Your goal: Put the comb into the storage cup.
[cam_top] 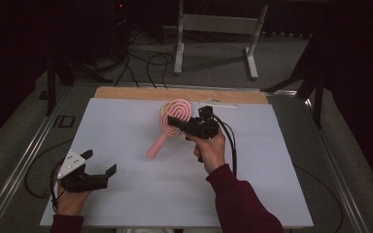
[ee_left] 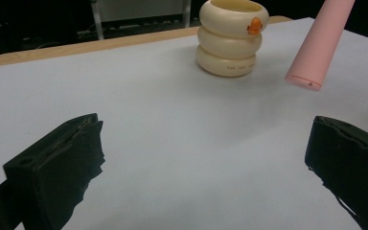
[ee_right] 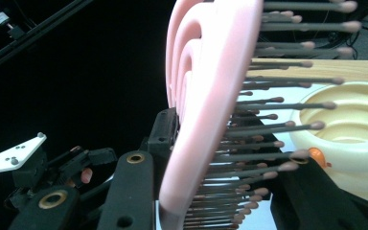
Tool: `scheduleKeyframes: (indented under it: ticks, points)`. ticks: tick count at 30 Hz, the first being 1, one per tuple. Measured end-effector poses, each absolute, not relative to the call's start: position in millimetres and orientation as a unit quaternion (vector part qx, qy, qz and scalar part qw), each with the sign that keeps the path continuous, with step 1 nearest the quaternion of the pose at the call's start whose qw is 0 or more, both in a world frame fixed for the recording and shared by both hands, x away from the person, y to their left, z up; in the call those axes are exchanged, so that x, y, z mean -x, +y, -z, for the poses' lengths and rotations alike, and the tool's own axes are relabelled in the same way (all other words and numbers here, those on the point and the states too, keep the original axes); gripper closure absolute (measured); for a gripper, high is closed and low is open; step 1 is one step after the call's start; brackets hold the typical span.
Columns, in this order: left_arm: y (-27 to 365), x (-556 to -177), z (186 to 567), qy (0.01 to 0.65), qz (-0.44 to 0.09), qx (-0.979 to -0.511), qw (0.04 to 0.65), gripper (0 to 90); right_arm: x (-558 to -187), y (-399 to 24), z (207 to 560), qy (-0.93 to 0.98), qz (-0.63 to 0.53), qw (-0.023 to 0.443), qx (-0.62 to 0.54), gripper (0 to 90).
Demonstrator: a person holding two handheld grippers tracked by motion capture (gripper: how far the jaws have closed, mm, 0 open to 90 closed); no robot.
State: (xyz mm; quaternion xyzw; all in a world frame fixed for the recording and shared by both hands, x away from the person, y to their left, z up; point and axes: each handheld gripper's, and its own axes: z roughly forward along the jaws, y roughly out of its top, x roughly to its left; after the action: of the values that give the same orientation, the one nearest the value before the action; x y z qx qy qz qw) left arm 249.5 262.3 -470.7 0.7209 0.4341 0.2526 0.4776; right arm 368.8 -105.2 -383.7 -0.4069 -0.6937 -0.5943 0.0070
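Two grippers in play, nearest first: left gripper [cam_top: 93,167] low at the near left corner of the white sheet [cam_top: 126,194], jaws spread wide with nothing between them, aimed toward the middle of the table. Farther in, right gripper [cam_top: 179,124] clamped on the head of one pink hairbrush [cam_top: 171,124], pads pressing front and back of the paddle, bristles [ee_right: 268,124] pointing sideways toward the cup. Brush held lifted and tilted, handle end [ee_left: 311,76] hanging free above the sheet, head just beside and partly over one cream ribbed cup [ee_left: 230,38] near the far wooden edge [cam_top: 126,92]. Beyond that, one small pale item [cam_top: 218,103] on the sheet's far edge, too small to identify. Risks, as judged: grip sits on the smooth curved head well away from the long handle, so likely to pivot or slip under its own weight if swung quickly; bristle tips close to the cup rim, so a sideways move could snag and tip or shove the light cup; free handle could strike the left gripper if brought in without care. Count: grippers two, brush one, cup one, orange mark [ee_left: 255,26] on cup one.
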Motion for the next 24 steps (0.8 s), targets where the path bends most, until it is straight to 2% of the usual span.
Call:
scheduleKeyframes:
  ticks: [24]
  points:
    - [272, -248, 466, 0.45, -0.26, -0.703, 0.486, 0.0, -382, -107, 370, -0.691, 0.594, -0.014, 0.412, 63.9]
